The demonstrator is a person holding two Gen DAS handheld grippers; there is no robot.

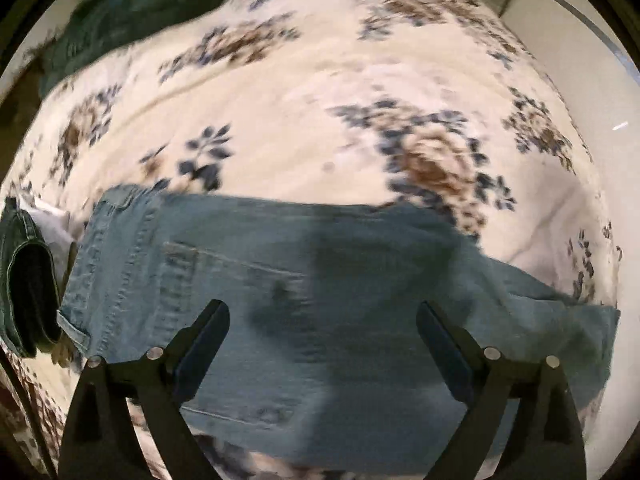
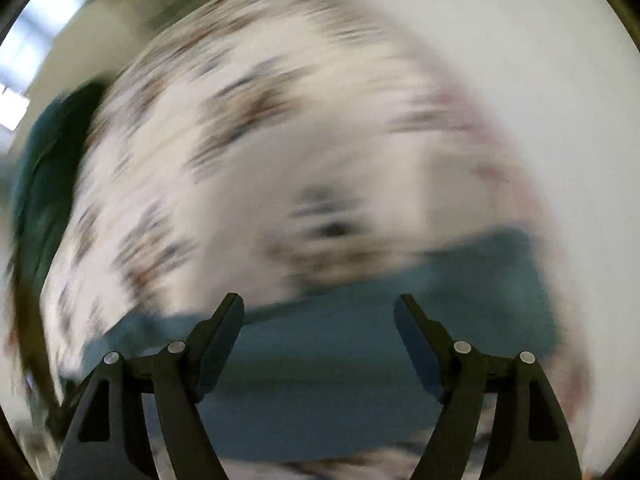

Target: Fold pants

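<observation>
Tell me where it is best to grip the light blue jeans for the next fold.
Probably the waistband end of the light blue jeans, at the left in the left wrist view. Its thick edge lies free on the floral bedspread, so come from above and left.

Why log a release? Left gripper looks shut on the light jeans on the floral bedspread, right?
Not shut. In the left wrist view the left gripper stands open, nothing between its fingers; the light jeans lie free on the floral bedspread.
</observation>
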